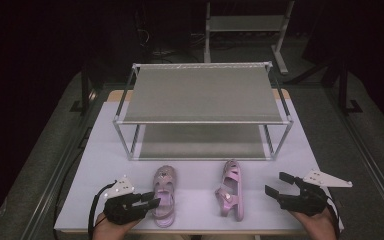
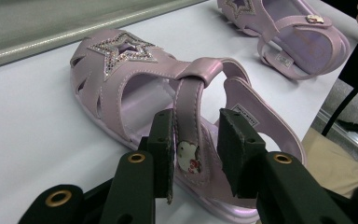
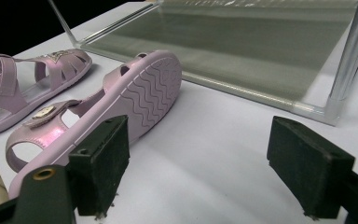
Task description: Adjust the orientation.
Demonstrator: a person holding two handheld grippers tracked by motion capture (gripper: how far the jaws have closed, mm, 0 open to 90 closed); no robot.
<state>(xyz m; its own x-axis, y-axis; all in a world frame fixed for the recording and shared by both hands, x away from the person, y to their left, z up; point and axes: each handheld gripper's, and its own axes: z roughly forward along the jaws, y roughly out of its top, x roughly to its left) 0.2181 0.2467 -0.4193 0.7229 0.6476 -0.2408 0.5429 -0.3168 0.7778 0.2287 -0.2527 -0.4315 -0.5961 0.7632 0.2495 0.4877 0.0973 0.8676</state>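
While my left gripper [image 2: 196,154] brackets the left sandal's strap [image 2: 189,130] unpinched, my right gripper [image 3: 214,163] waits, spread; next, clamp and lift.

We see two pink sandals of smooth, faintly pearly synthetic leather: the left sandal [image 2: 135,88] carries a glittery star on its toe, and the right sandal [image 3: 140,93], lying on its side, shows a matt sole moulded in wavy ridges. The rack [image 1: 202,95] has shiny metal tubes and dull grey cloth shelves. The table [image 1: 110,165] looks matt white.
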